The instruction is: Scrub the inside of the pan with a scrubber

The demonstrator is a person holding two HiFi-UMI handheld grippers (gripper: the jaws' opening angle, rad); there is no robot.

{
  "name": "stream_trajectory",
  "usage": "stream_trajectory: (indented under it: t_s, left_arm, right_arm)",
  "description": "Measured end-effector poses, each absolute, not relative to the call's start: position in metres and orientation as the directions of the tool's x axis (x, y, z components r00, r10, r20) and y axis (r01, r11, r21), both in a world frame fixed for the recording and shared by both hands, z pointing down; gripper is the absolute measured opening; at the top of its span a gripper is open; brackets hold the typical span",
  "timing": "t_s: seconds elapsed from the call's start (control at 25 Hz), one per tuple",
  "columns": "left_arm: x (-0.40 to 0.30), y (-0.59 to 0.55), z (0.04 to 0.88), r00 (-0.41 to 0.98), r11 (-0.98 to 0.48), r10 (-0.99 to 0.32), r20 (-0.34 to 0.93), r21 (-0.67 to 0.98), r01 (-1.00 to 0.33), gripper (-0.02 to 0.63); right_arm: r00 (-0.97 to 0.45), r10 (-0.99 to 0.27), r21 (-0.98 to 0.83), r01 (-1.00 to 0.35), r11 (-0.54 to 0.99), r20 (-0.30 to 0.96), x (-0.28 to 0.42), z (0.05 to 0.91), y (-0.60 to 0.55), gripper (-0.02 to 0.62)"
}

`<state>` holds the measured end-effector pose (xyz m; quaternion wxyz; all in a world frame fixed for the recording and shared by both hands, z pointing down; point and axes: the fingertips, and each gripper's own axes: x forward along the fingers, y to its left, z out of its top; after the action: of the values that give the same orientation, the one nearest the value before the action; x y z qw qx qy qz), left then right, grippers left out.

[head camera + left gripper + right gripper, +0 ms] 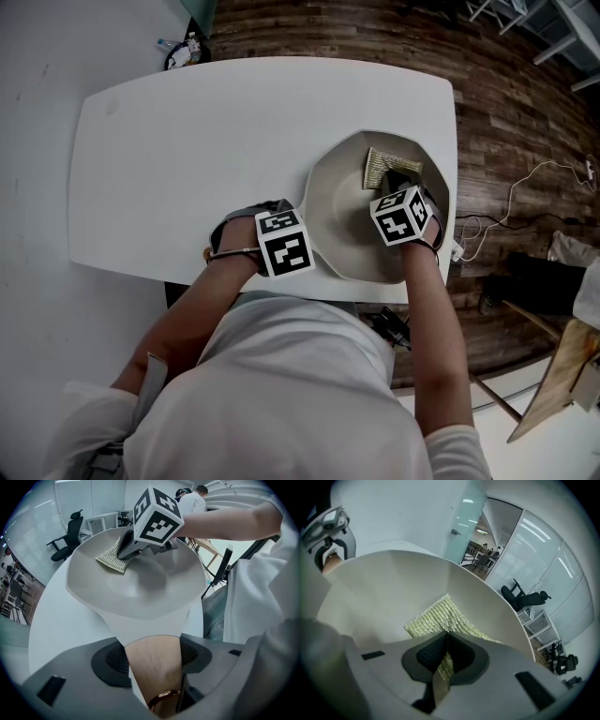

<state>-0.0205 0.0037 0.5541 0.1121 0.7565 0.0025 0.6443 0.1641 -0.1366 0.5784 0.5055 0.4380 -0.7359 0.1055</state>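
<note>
A white table (187, 159) is standing on a dark wood floor (375, 33). A pale, wide pan (339, 220) is sitting on the right part of the table, close to the near edge. Its wooden handle (151, 660) is pointing toward the person.

The left gripper (284, 242) is clamping that handle. Its jaws are standing a little apart, with the handle filling the gap between the pads. A copper-coloured ring (164, 698) is showing on the handle on the camera's side of the pads.

The right gripper (401, 208) is reaching down into the right half of the pan. Its jaws are pressing together on the near edge of a yellow-green woven scrubber (379, 166). The scrubber is lying inside the pan against the far sloping wall, spreading flat beyond the jaws and touching the pan's surface.
</note>
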Motion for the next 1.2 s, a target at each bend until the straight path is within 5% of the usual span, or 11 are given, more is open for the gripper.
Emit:
stream_trajectory:
  t_s: [1.2]
  left_arm:
    - [-0.016, 0.004, 0.554, 0.169, -0.976, 0.153, 0.974, 0.176, -0.127, 0.265]
  right_arm:
    - [-0.361, -0.569, -0.033, -0.863, 0.505, 0.739, 0.099, 0.576, -0.137, 0.026]
